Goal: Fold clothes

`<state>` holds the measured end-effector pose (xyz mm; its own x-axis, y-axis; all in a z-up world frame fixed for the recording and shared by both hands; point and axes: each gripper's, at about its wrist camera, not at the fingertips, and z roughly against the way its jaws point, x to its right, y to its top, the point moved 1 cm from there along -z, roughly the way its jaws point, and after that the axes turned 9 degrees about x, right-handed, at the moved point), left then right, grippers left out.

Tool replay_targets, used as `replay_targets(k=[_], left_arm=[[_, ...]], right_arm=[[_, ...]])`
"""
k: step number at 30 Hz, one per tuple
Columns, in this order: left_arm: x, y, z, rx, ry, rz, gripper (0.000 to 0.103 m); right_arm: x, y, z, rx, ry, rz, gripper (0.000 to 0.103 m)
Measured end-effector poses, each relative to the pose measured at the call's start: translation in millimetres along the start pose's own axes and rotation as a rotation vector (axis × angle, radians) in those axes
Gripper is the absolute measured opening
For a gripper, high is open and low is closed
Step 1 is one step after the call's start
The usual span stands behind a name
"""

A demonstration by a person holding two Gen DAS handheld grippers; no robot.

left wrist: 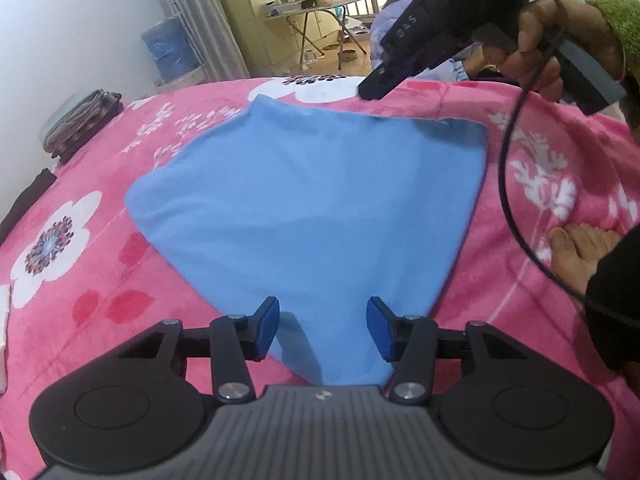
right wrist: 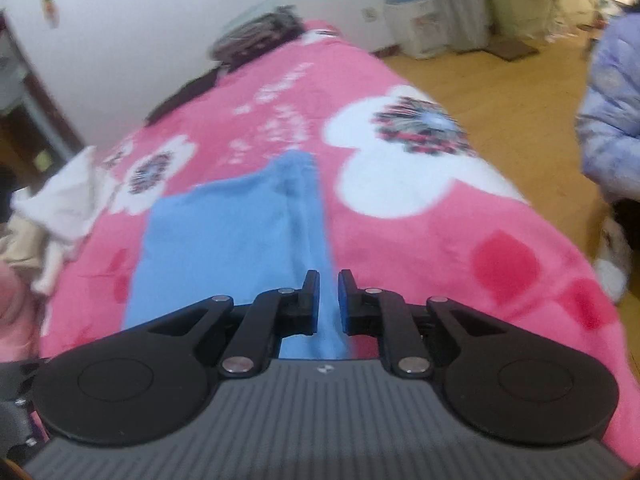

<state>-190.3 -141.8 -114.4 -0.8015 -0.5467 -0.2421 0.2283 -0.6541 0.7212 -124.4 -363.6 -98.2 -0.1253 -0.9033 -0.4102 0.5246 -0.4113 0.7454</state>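
- Blue garment (left wrist: 304, 200) lies spread across the middle of the frame on the pink flowered bed (left wrist: 100, 272), kept flat, I judge, so its edges line up for a fold.
- Left claw (left wrist: 323, 330), at the lower centre of its own view, stands about half open; the garment's near corner runs between the pads, untouched as far as I can see.
- Right claw (right wrist: 329, 300), lower centre of its own view, is almost closed on a raised strip of blue cloth, probably the edge to be carried over.
- Stacked dark clothes (left wrist: 82, 122) sit at the upper left.
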Motion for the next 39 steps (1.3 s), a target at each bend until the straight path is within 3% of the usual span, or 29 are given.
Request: replay_targets(k=[3, 6, 8, 10, 12, 16, 19, 22, 27, 34, 37, 39], left_arm=[[-2.2, -0.4, 1.7, 0.002, 0.006, 0.021, 0.05], [-4.5, 0.8, 5.6, 0.01, 0.021, 0.025, 0.05], [-6.7, 2.9, 8.5, 0.02, 0.027, 0.024, 0.05], [-9.0, 5.6, 7.5, 0.03, 0.028, 0.026, 0.05], [-9.6, 8.8, 2.8, 0.039, 0.025, 0.028, 0.05], [-8.5, 14.8, -3.8, 0.06, 0.016, 0.039, 0.05], [-10.0, 17.0, -6.5, 0.074, 0.015, 0.046, 0.05], [-15.8, 16.4, -9.7, 0.074, 0.023, 0.056, 0.05], [-26.8, 18.3, -14.8, 0.079, 0.02, 0.102, 0.05], [-35.0, 27.1, -31.3, 0.094, 0.001, 0.133, 0.05], [-38.2, 23.9, -34.3, 0.082, -0.002, 0.145, 0.05], [-41.1, 21.4, -36.7, 0.072, -0.003, 0.16, 0.05]], right_arm=[[-15.5, -3.9, -18.5, -0.051, 0.067, 0.023, 0.01], [-14.5, -12.2, -31.9, -0.075, 0.026, 0.07, 0.003], [-4.5, -10.7, -27.7, -0.056, -0.006, 0.027, 0.0], [4.0, -5.5, -19.5, -0.028, -0.042, -0.021, 0.007], [1.8, 3.0, -14.0, -0.001, -0.035, -0.01, 0.007], [-19.5, 13.3, -23.6, 0.003, 0.048, 0.018, 0.007], [-34.7, 9.6, -44.4, -0.052, 0.113, 0.05, 0.006], [-29.8, 6.3, -58.4, -0.068, 0.075, 0.097, 0.006], [12.4, 29.0, -43.0, 0.02, -0.003, -0.034, 0.007], [-18.6, 28.9, -73.6, -0.081, 0.154, 0.027, 0.007], [-6.4, 34.7, -82.7, -0.056, 0.079, 0.066, 0.004], [16.9, 48.0, -78.0, -0.008, 0.026, -0.034, 0.007]])
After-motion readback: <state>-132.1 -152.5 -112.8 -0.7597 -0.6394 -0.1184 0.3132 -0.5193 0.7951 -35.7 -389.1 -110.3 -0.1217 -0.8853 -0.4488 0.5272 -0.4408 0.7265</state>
